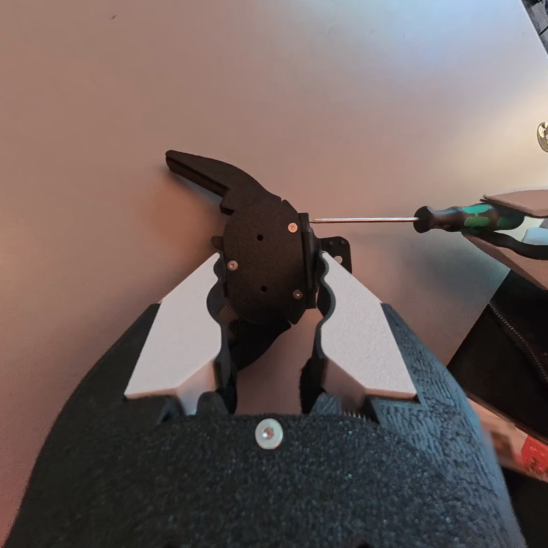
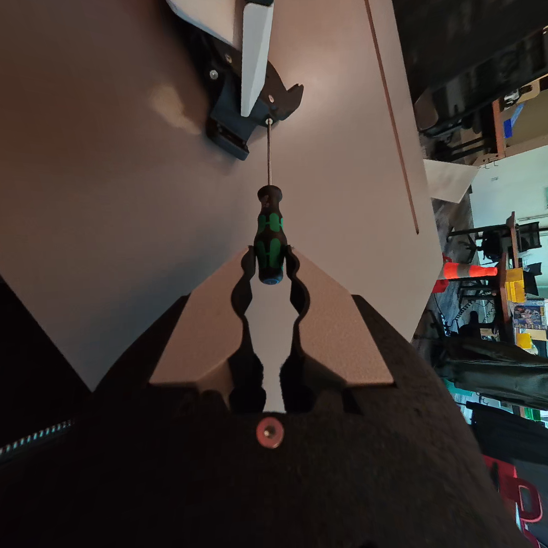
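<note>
The black printed assembly (image 1: 261, 261), a curved plate with 3 bright screws and a long lever reaching up and left, sits clamped between the fingertips of the left gripper (image 1: 271, 267), resting on the pale table (image 1: 267, 89). It looks rigid, light and rough-skinned, so the grip across its flat faces should not slip; the lever seems the weaker part. To its right, the screwdriver (image 2: 269, 237) is pinched at the butt of its black-and-green handle by the right gripper (image 2: 269, 255), with the thin shaft reaching ahead to a screw on the assembly's edge. The tip's seating is too small to judge. The assembly's lower half is hidden behind the fingers.
</note>
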A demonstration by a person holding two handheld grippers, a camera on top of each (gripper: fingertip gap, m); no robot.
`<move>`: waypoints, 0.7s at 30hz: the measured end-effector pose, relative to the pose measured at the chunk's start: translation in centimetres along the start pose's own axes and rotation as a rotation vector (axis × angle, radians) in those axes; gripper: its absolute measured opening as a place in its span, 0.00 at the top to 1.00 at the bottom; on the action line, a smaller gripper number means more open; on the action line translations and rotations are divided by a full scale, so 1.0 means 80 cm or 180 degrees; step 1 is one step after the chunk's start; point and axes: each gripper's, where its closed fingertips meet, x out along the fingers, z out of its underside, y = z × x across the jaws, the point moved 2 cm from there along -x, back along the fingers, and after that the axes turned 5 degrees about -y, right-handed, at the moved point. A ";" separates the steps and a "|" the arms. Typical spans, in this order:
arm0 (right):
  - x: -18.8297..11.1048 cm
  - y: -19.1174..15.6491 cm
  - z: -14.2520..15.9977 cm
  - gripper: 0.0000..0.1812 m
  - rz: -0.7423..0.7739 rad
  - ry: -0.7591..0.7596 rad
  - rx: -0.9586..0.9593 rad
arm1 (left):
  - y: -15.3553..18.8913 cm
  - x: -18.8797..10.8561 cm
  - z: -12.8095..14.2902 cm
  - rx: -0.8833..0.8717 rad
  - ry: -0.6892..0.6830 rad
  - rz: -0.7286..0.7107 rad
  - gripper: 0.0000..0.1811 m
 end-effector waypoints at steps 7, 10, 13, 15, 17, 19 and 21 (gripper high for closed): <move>0.007 0.000 0.006 0.89 -0.0062 -0.0035 0.0144 | 0.030 -0.049 -0.004 -0.0623 0.0522 0.0137 0.57; 0.007 -0.001 0.007 0.89 -0.0025 -0.0019 0.0141 | 0.080 -0.043 -0.009 -0.1436 0.0938 0.1009 0.70; 0.007 -0.002 0.005 0.89 0.0037 0.0023 0.0136 | 0.099 -0.011 -0.007 -0.2124 0.1059 0.1502 0.78; 0.008 -0.002 0.002 0.89 0.0092 0.0056 0.0123 | 0.099 -0.002 -0.006 -0.2498 0.1161 0.1595 0.82; 0.008 -0.003 0.002 0.89 0.0091 0.0077 0.0141 | 0.090 0.005 -0.004 -0.2662 0.1190 0.1427 0.84; 0.010 -0.004 0.003 0.89 0.0077 0.0089 0.0168 | 0.090 0.005 -0.013 -0.2949 0.1368 0.1542 0.87; 0.011 -0.003 0.003 0.89 0.0086 0.0119 0.0179 | 0.102 0.015 -0.016 -0.3062 0.1351 0.1587 0.89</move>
